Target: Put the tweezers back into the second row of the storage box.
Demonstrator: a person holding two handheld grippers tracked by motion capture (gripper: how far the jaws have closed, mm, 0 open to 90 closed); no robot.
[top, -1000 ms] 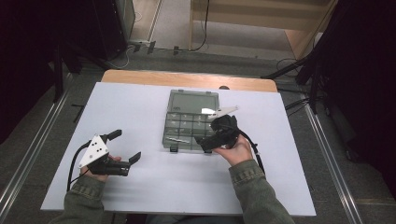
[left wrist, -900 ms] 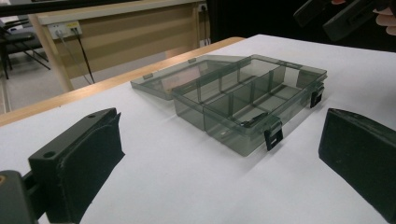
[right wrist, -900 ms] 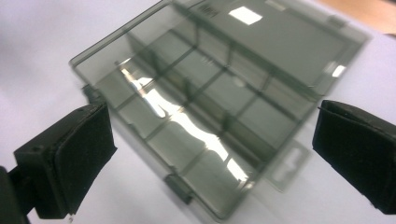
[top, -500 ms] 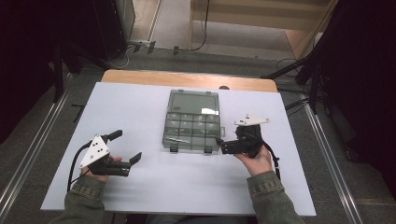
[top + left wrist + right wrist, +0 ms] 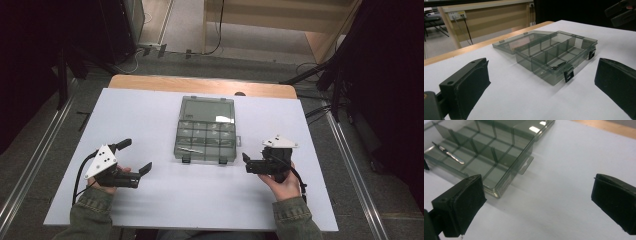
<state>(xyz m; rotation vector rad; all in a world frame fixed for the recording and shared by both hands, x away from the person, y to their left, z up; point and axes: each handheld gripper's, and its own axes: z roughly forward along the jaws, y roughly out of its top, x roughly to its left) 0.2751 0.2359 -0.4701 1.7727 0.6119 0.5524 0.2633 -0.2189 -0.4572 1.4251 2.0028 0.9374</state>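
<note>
Right gripper view: organizer box cut off by top and left edges, so far lid and near latches are out of frame. Slim metal piece in a compartment ahead-left of the right gripper is too blurred to identify. In high view it's too small to tell. Left gripper view: the other gripper, far right of the left gripper, is clipped by the top-right corner. High view: person's forearms cut off at bottom edge.

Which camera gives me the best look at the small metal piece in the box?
The right gripper view: the metal piece lies close and sharp in a front compartment. The high view shows it tiny; the left gripper view shows it low, behind the wall.
</note>
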